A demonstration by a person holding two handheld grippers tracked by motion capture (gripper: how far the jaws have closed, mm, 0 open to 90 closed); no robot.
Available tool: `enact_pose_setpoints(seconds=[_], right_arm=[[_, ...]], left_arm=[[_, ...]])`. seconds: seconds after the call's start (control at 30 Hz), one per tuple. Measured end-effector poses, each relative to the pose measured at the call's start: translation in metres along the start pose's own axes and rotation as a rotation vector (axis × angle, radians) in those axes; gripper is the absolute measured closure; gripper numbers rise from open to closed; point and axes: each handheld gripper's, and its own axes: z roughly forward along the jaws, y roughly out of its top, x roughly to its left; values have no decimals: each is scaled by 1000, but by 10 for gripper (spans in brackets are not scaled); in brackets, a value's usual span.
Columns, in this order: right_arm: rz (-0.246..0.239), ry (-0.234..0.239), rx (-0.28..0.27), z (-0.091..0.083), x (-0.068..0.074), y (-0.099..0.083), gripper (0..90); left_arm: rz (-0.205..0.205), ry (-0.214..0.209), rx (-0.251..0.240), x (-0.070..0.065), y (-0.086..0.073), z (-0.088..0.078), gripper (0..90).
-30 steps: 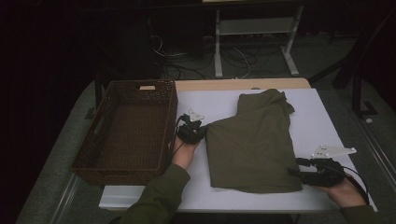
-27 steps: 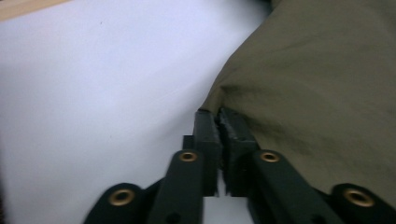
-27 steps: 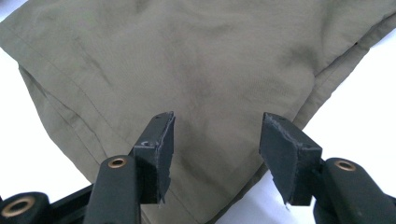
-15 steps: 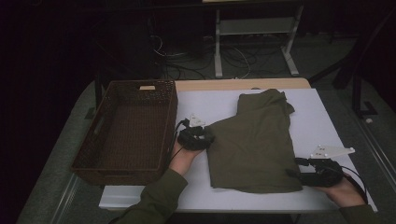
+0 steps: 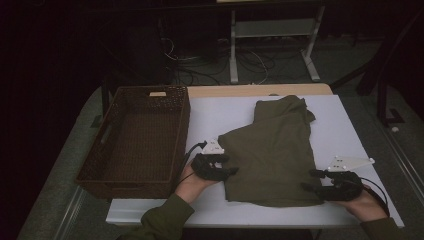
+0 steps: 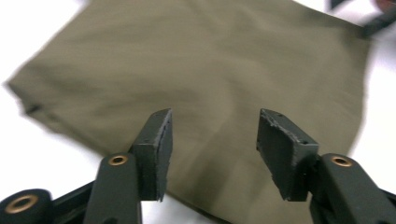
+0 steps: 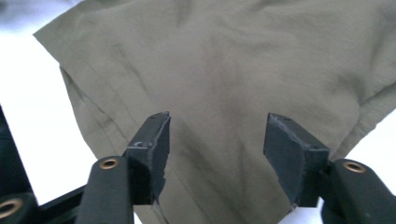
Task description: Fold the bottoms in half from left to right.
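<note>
An olive-green shirt [image 5: 272, 150] lies partly folded on the white desk [image 5: 345, 125], its upper part doubled into a narrower panel toward the far edge and its wider lower half spread flat near the person. Folding looks about midway: a side appears already turned in, while the broad near section is not yet folded, and the woven basket [image 5: 135, 140] at the left holds nothing, so the stowing seems yet to come. The left tool [image 5: 227, 167] sits at the shirt's left edge; its jaws have just been opening and now stand about half apart over the cloth, gripping nothing. The right tool [image 5: 312, 180] rests at the shirt's near right corner, jaws likewise half apart above the fabric, with no pinch on it. The cloth is thin, matte cotton-like weave with soft creases and a stitched hem; the basket is dark brown wicker, rectangular, with cut-out handles; the desk top is smooth and pale.
</note>
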Motion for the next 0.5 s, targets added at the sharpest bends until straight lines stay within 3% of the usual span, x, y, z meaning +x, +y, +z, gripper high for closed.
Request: enact_pose_setpoints(seconds=[0.2, 0.23, 0.33, 0.43, 0.5], right_arm=[[-29, 59, -13, 1, 8, 6, 729], [-35, 72, -11, 2, 10, 8, 750], [-47, 92, -2, 6, 13, 10, 793], [-73, 111, 44, 20, 16, 13, 826], [-87, 105, 82, 29, 16, 14, 826]], left_arm=[[71, -94, 22, -20, -8, 1, 571], [92, -124, 33, -25, -10, 4, 578], [115, -150, 53, -29, -12, 10, 595], [134, -154, 96, -31, -15, 23, 603], [141, -115, 131, -27, -18, 30, 603]])
